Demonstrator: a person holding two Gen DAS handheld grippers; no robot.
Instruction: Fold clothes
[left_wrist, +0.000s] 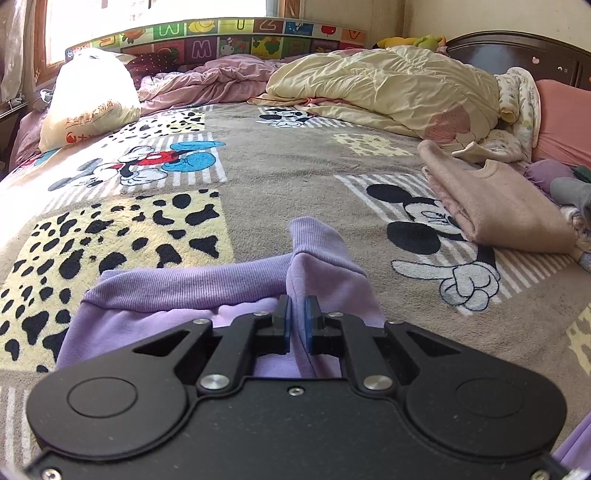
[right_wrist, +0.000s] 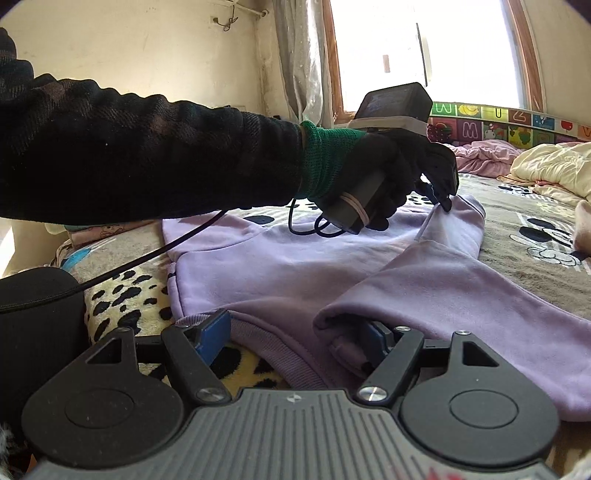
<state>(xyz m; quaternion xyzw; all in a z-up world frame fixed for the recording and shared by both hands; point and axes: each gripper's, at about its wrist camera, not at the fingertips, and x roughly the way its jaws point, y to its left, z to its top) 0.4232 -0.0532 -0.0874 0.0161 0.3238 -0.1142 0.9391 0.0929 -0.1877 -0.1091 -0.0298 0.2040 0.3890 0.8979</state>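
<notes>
Left gripper (left_wrist: 297, 319) pinching the lilac sweatshirt (right_wrist: 295, 266) sleeve cuff, right gripper (right_wrist: 295, 334) spread wide at its hem, cartoon blanket (left_wrist: 258, 192) beneath

colours and patterns on the bed

lilac sweatshirt (right_wrist: 295, 266) lying on grey blanket (left_wrist: 280, 177) showing cartoon mice, yellow black-spotted patches. folded beige-pink garment (left_wrist: 506, 210), pale yellow quilt (left_wrist: 388, 85), black grippers wearing blue pads (left_wrist: 308, 325).
</notes>
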